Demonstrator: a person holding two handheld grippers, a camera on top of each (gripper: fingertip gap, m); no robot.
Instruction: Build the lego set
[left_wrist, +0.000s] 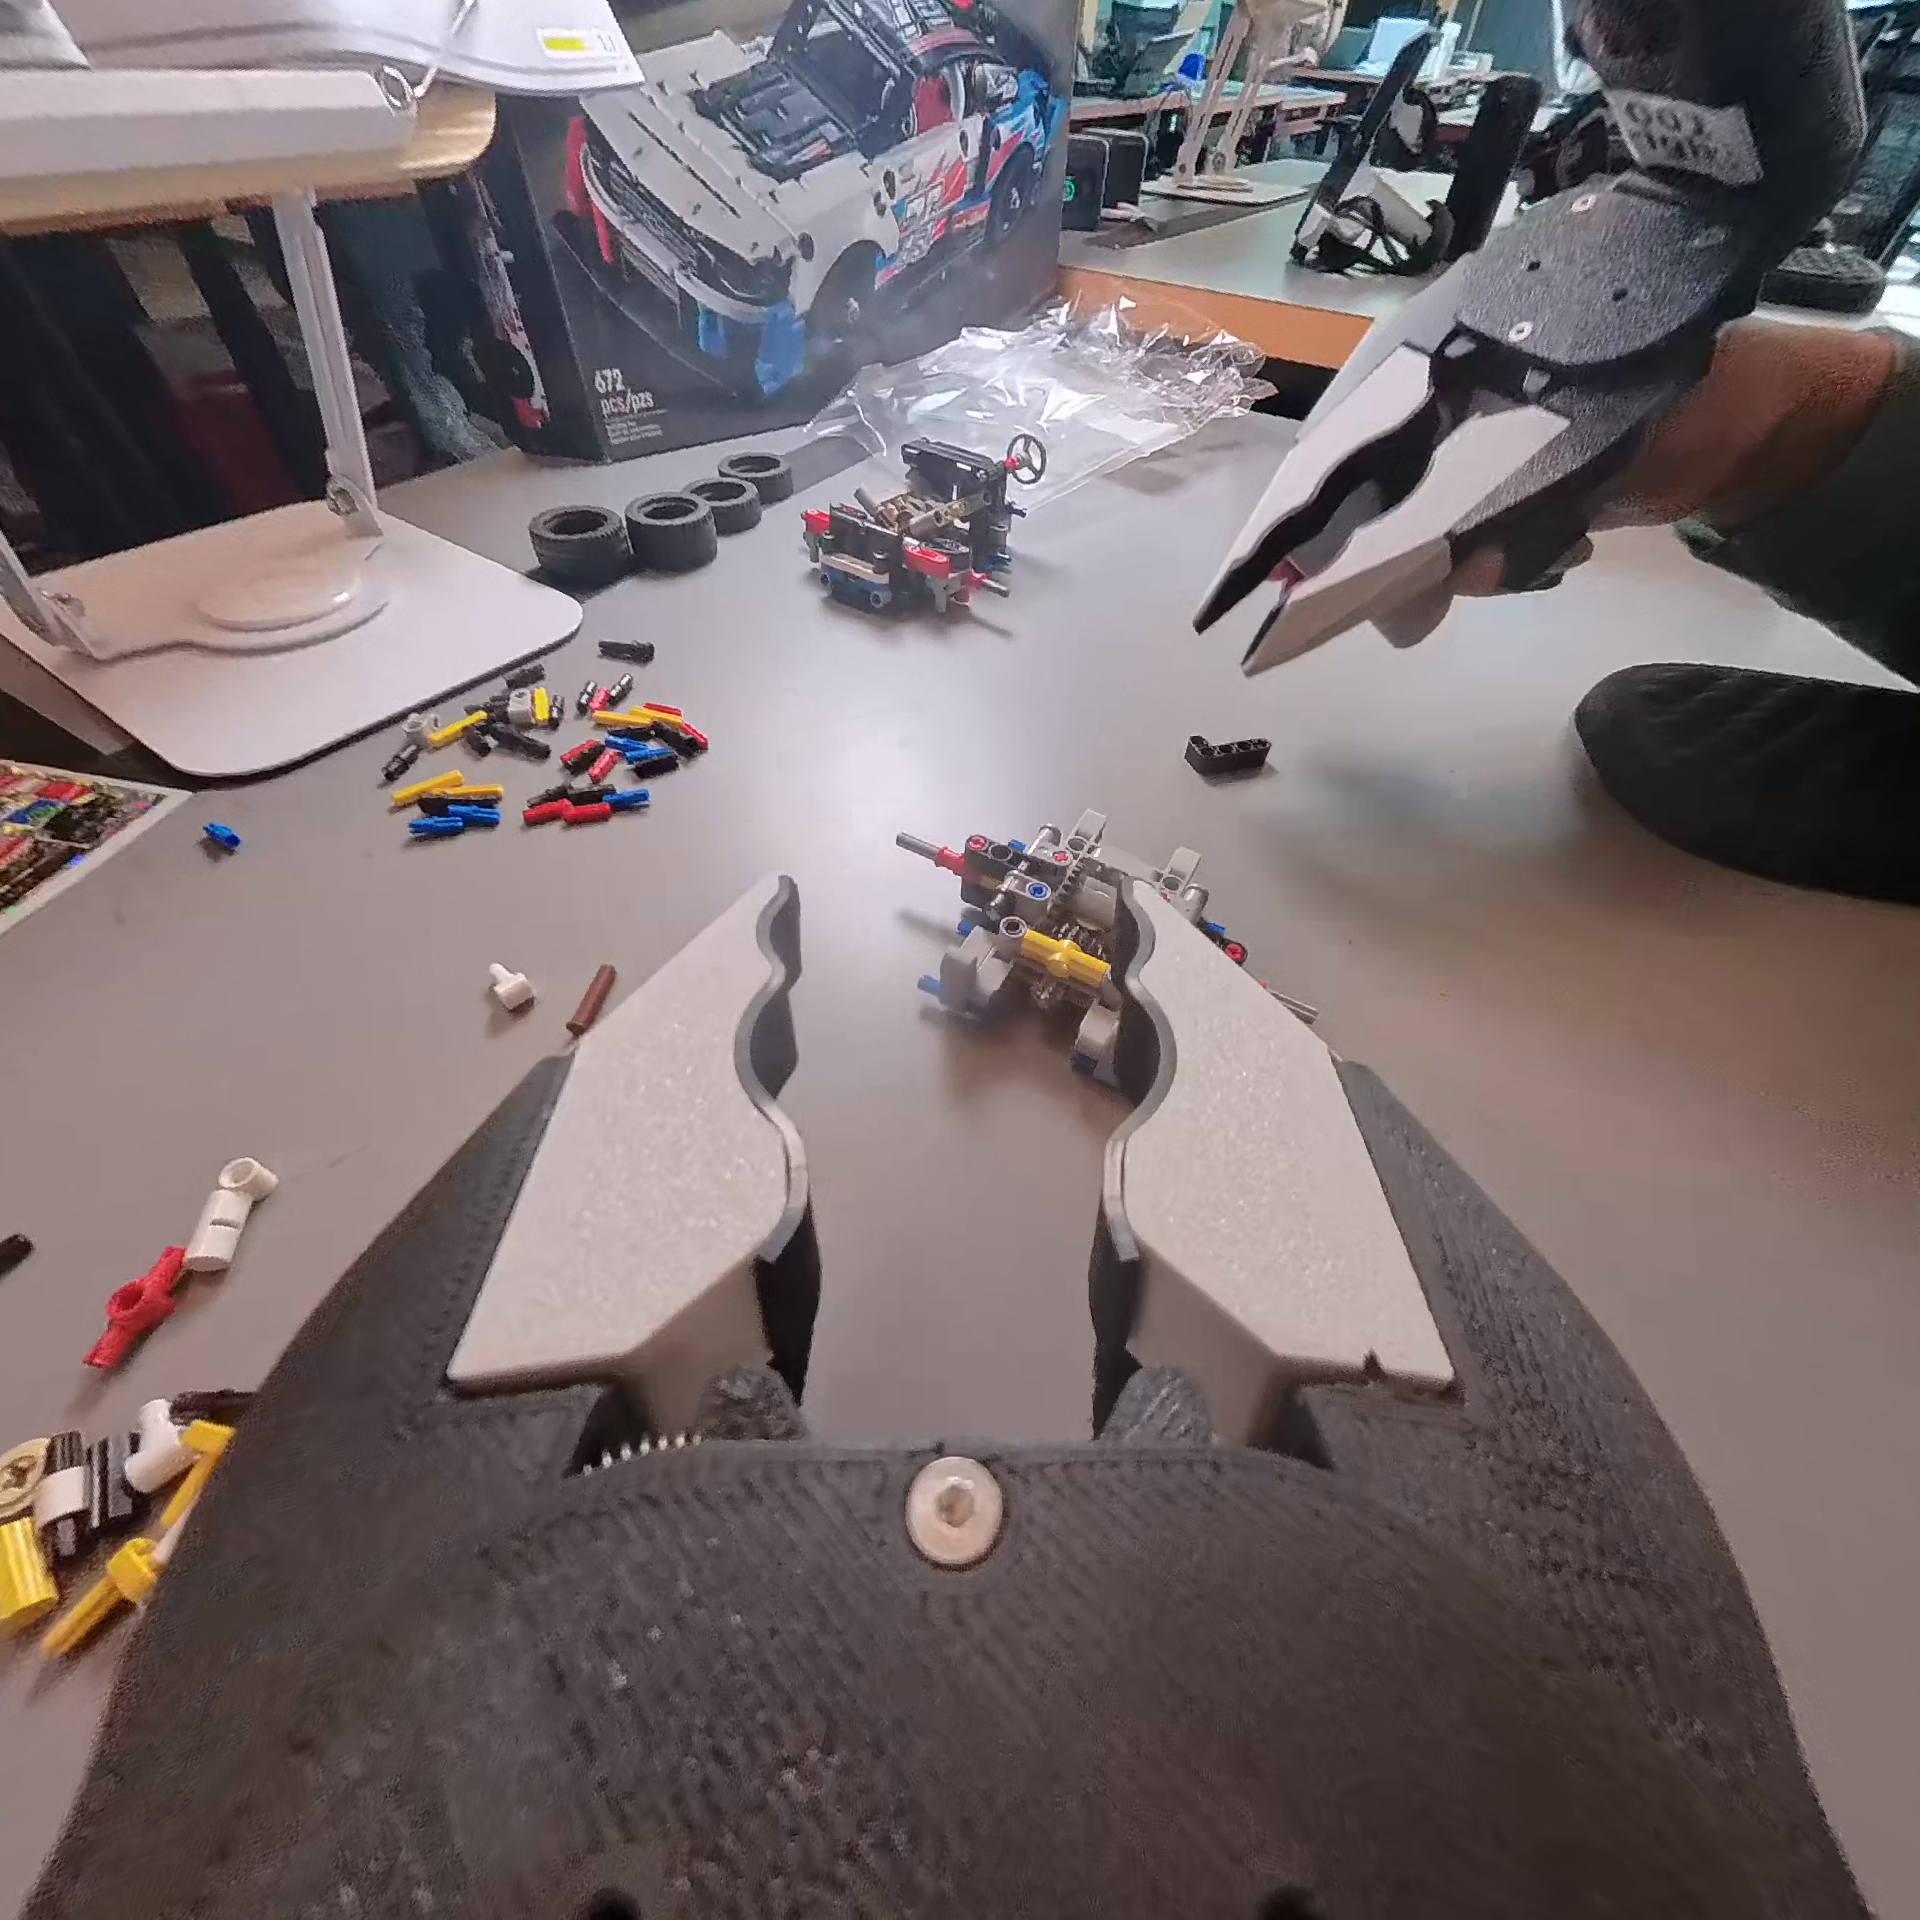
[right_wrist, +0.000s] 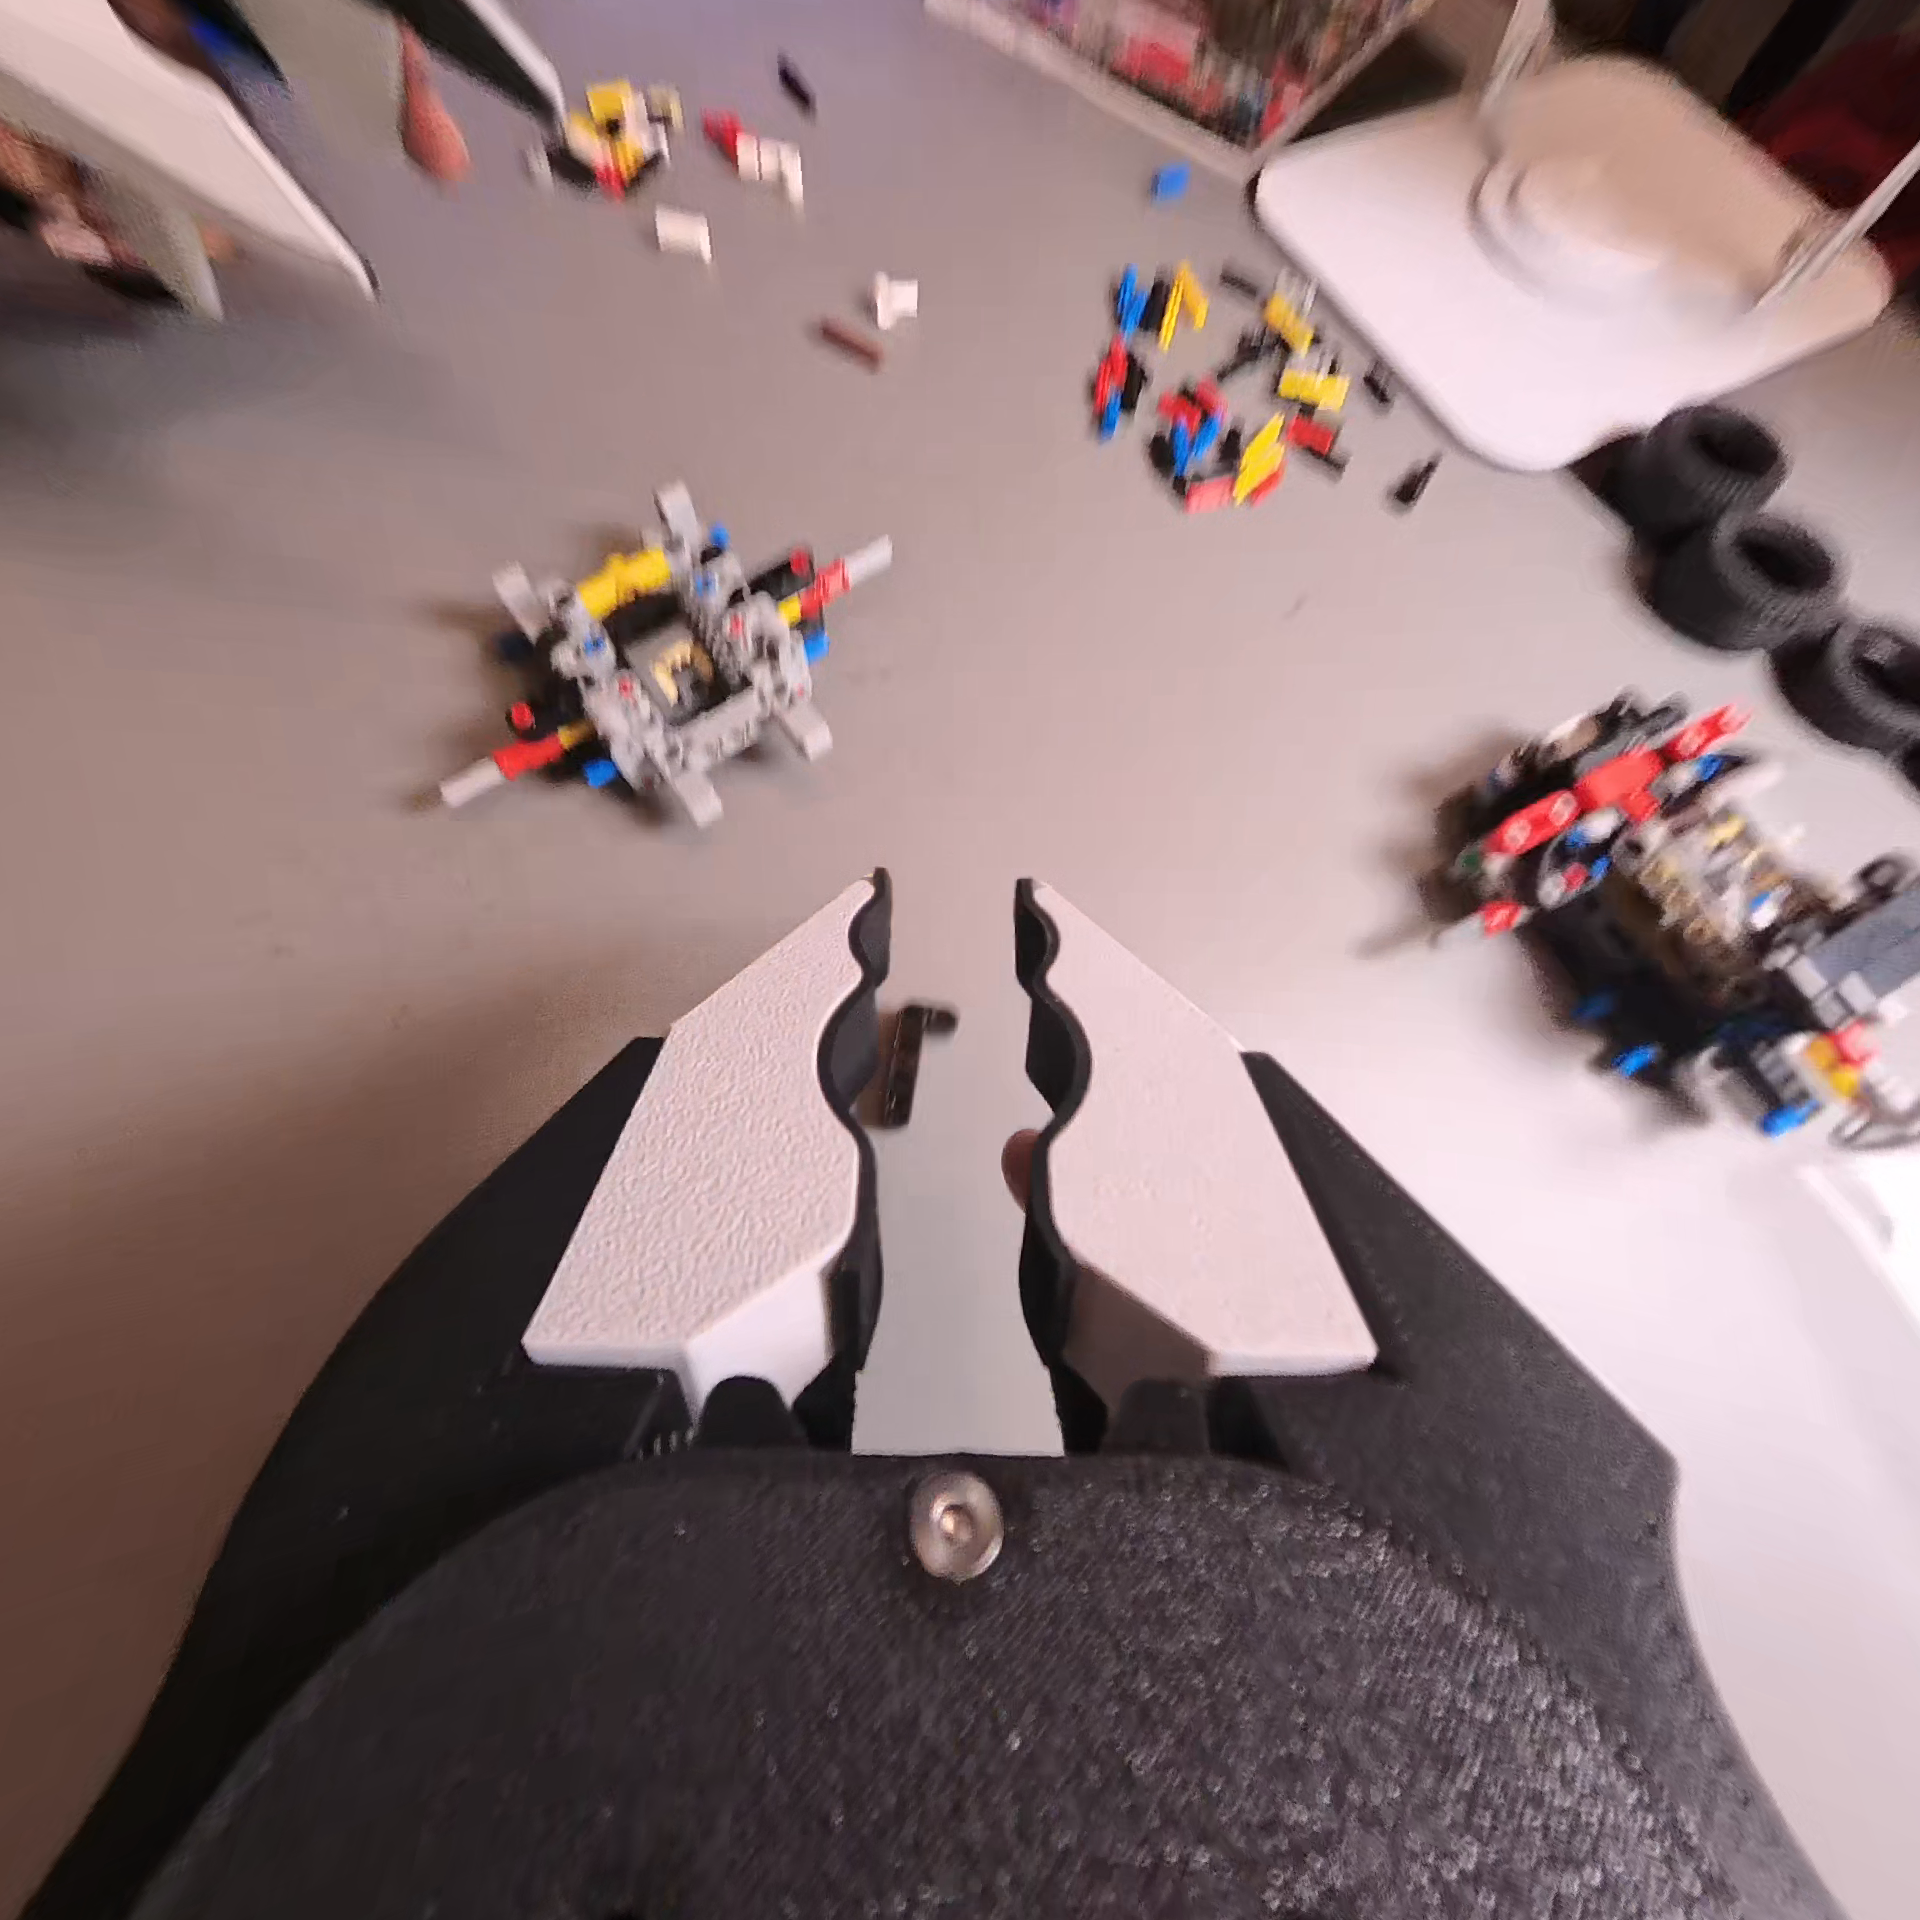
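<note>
Hovering low over the grey table (left_wrist: 1039, 675), the left gripper (left_wrist: 956, 888) has its fingers wide apart and grips nothing. The small grey gear assembly (left_wrist: 1049, 914) lies on the table just beside its right finger, partly hidden behind it. The right gripper (left_wrist: 1229, 644) hangs higher, its fingers only a narrow gap apart and pressing on nothing that I can see, above a black angled beam (left_wrist: 1226, 753) that lies on the table.

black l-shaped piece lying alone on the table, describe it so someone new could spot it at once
On the grey table, look right of the scattered coloured pins and beyond the small grey gear assembly. The black L-shaped piece lies alone there, a short beam with round holes, set apart from every pile.
</note>
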